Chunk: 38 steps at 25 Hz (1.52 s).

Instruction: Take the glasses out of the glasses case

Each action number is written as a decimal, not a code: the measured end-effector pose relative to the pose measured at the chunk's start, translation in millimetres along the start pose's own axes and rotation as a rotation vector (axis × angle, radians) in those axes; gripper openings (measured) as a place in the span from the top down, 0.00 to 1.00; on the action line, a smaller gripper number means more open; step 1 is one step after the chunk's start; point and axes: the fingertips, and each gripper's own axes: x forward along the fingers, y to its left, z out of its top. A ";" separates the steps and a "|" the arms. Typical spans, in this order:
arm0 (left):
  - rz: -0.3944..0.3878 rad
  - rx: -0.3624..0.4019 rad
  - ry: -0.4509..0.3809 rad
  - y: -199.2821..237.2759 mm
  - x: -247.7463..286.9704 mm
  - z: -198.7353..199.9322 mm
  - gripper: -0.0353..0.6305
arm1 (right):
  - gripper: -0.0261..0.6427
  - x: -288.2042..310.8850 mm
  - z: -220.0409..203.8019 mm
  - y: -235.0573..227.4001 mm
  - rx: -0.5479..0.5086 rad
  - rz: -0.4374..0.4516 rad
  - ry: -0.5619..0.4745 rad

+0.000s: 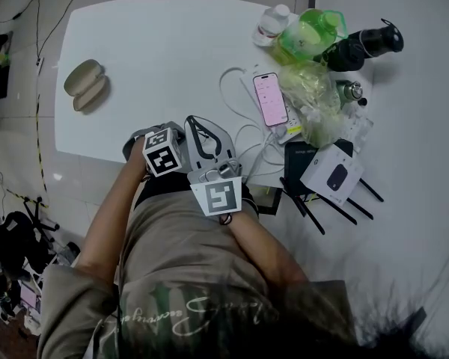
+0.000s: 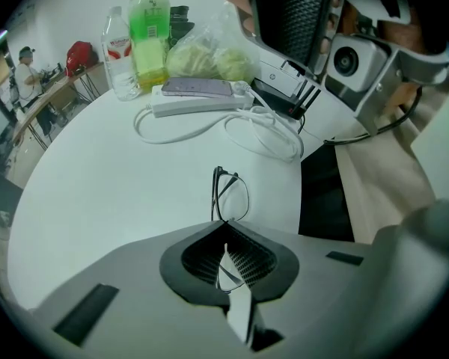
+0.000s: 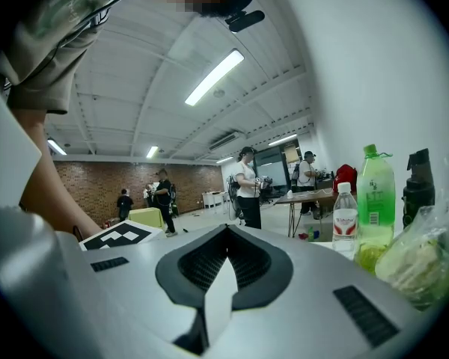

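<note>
The beige glasses case (image 1: 84, 85) lies open on the far left of the white table (image 1: 150, 43), apart from both grippers. My left gripper (image 2: 226, 234) is shut on thin black-framed glasses (image 2: 230, 194), whose lens stands upright just past the jaw tips, above the table's near edge. In the head view the left gripper (image 1: 172, 144) sits at the table's front edge by the person's torso. Beside it on the right, my right gripper (image 1: 206, 137) is shut with nothing in it. The right gripper (image 3: 226, 234) points level into the room.
A pink phone (image 1: 270, 99), a white power strip and cable (image 2: 202, 105), a green bottle (image 2: 150, 28), a clear bottle (image 2: 120, 53) and a plastic bag (image 1: 308, 88) crowd the table's right side. A black router (image 1: 314, 178) and white box (image 1: 333, 174) lie nearer.
</note>
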 end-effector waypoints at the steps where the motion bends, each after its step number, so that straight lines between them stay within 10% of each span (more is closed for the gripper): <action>1: 0.001 0.002 0.001 -0.6 0.5 1.9 0.92 | 0.94 -1.0 -0.3 -0.2 -0.002 0.005 0.001; 20: 0.033 -0.005 0.037 -7.0 10.4 30.8 0.92 | 0.94 -32.1 3.9 -12.2 -0.037 0.110 -0.002; 38: 0.004 0.088 0.039 -10.3 21.1 45.7 0.92 | 0.94 -47.6 -1.7 -27.7 -0.049 0.007 0.060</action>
